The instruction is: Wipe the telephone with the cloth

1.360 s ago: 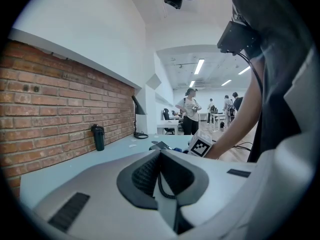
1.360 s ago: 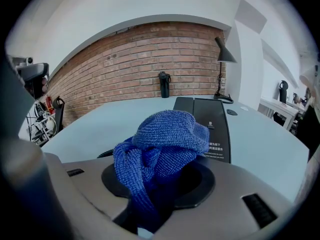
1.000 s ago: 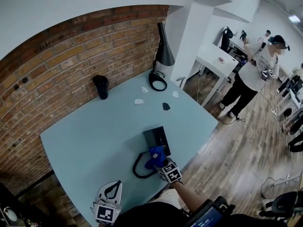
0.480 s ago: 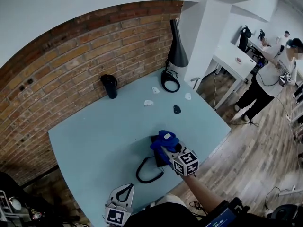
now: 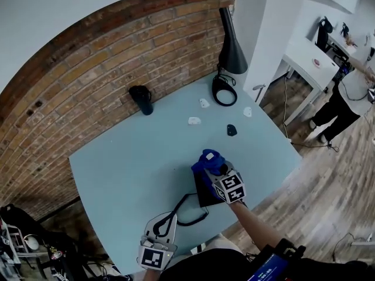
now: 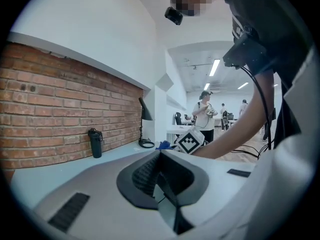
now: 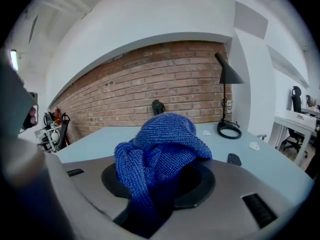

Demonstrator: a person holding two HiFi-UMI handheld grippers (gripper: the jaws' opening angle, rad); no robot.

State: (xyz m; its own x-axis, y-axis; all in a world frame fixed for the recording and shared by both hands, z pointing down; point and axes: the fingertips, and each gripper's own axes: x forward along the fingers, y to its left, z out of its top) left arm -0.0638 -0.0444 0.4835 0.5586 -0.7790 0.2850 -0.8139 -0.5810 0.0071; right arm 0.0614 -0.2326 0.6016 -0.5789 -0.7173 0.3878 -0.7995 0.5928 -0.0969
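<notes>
My right gripper [image 5: 213, 167] is shut on a bunched blue cloth [image 5: 207, 158], which fills the right gripper view and hides the jaws under the cloth [image 7: 160, 146]. The cloth sits over the far end of the black telephone [image 5: 203, 194]. Most of the phone is covered by the gripper and its marker cube. The phone's black cord [image 5: 185, 214] loops toward the front left. My left gripper [image 5: 169, 218] is near the table's front edge, left of the cord. It is shut with nothing in it, and its jaws meet in the left gripper view.
On the pale blue table [image 5: 129, 163], a black bottle [image 5: 141, 100] stands by the brick wall. A black lamp [image 5: 231, 43] with a ring base [image 5: 224, 91] is at the far corner. Small white pieces [image 5: 194, 120] and a dark piece [image 5: 231, 130] lie between. A person [image 5: 351, 92] stands beyond a white desk [image 5: 304, 63].
My right gripper has carried the blue cloth from the telephone's near end over it to its far end, away from me. The left gripper has stayed by the front edge.
</notes>
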